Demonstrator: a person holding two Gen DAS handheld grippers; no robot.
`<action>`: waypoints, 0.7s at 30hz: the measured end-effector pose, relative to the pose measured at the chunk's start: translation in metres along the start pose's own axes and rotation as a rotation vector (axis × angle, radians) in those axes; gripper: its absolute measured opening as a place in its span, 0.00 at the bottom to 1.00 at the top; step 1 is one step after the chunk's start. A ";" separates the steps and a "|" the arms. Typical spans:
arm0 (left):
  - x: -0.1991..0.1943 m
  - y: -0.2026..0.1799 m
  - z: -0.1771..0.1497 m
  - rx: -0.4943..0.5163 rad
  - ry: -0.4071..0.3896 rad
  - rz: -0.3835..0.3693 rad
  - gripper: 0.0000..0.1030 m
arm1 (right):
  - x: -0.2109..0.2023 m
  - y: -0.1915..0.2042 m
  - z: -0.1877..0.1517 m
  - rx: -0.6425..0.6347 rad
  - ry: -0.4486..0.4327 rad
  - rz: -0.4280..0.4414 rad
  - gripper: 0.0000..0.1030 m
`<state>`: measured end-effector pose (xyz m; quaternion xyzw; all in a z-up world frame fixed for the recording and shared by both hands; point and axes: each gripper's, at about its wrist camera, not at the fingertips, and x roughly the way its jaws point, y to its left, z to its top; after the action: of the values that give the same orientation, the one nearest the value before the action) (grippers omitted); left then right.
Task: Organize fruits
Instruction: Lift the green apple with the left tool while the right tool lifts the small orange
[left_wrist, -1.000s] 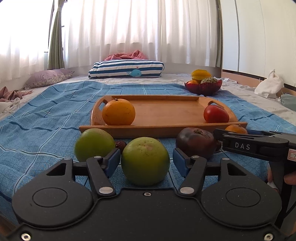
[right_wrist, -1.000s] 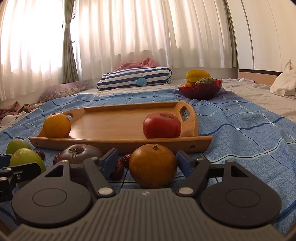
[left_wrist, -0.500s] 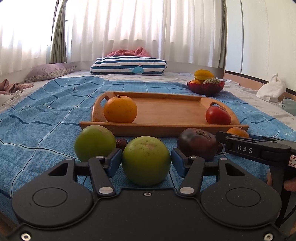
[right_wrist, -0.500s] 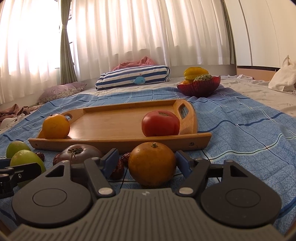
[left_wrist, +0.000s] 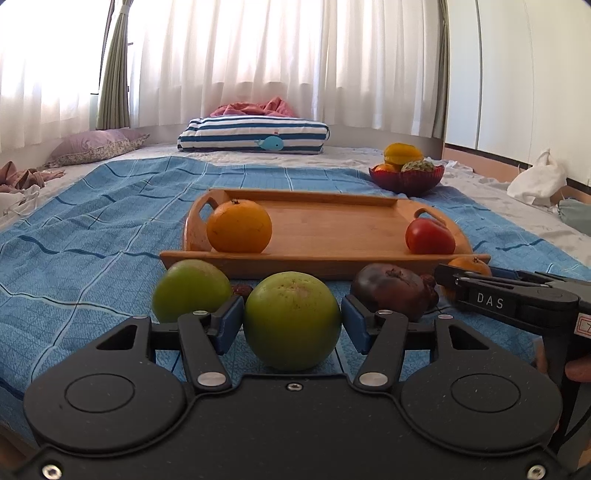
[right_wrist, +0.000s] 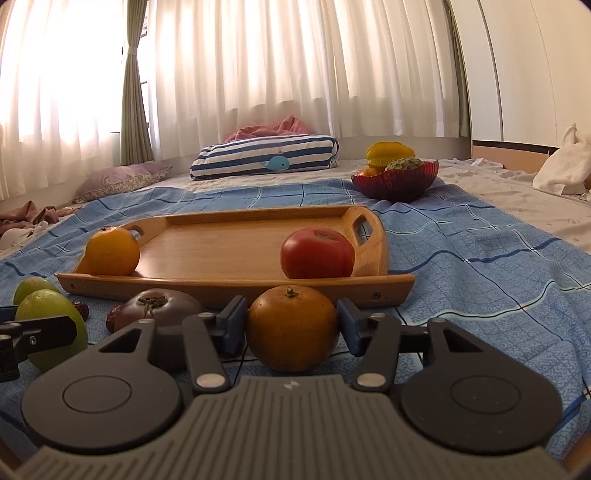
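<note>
1. Left gripper (left_wrist: 291, 319): jaws spread either side of the near green fruit (left_wrist: 291, 321), blue pads (left_wrist: 231, 323) level with its widest part. Left pad apparently at the skin, a sliver of gap at the right pad; contact not certain, so not yet a firm hold. Fruit resting on the blue blanket (left_wrist: 92, 229).
2. Right gripper (right_wrist: 291, 326): jaws likewise spread around the small orange (right_wrist: 293, 326), pads close to both flanks. Firm contact not discernible. Orange on the blanket, just in front of the tray's near rim.
3. Wooden tray (left_wrist: 332, 225): flat on the blanket beyond both grippers. Holding a large orange (left_wrist: 239, 226) at the left end and a red tomato (left_wrist: 429, 236) at the right end, well apart; middle of the tray bare.
4. Loose on the blanket: second green fruit (left_wrist: 190, 290) just beside the first; dark purple tomato (left_wrist: 391, 291) between the two grippers; small reddish-brown fruits (right_wrist: 82, 308) behind and between these, kind too small to tell.
5. Red bowl (left_wrist: 406, 179) of mixed fruit: far right, beyond the tray, untouched.
6. Step in hand, judged: paired grasp, one fruit per gripper, ahead of transfer to the tray.
7. Next move, judged: closing both jaws to a secure but gentle grip, lifting clear of the raised near rim, carrying forward, setting down in the bare middle away from the fruit already there.
8. Caution: round fruit apt to roll; level release advisable.
</note>
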<state>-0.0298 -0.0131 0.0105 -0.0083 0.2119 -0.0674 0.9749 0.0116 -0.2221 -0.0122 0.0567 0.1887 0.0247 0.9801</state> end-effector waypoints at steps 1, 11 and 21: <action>-0.002 0.000 0.002 0.003 -0.009 -0.001 0.54 | -0.001 0.000 0.001 0.002 -0.006 -0.002 0.55; -0.004 0.011 0.043 0.009 -0.059 -0.007 0.54 | -0.003 -0.011 0.032 0.031 -0.077 -0.009 0.55; 0.023 0.034 0.110 0.008 -0.102 0.006 0.54 | 0.022 -0.034 0.083 0.094 -0.078 -0.010 0.55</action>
<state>0.0409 0.0158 0.1000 -0.0074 0.1618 -0.0648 0.9847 0.0635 -0.2627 0.0519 0.1026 0.1518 0.0089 0.9830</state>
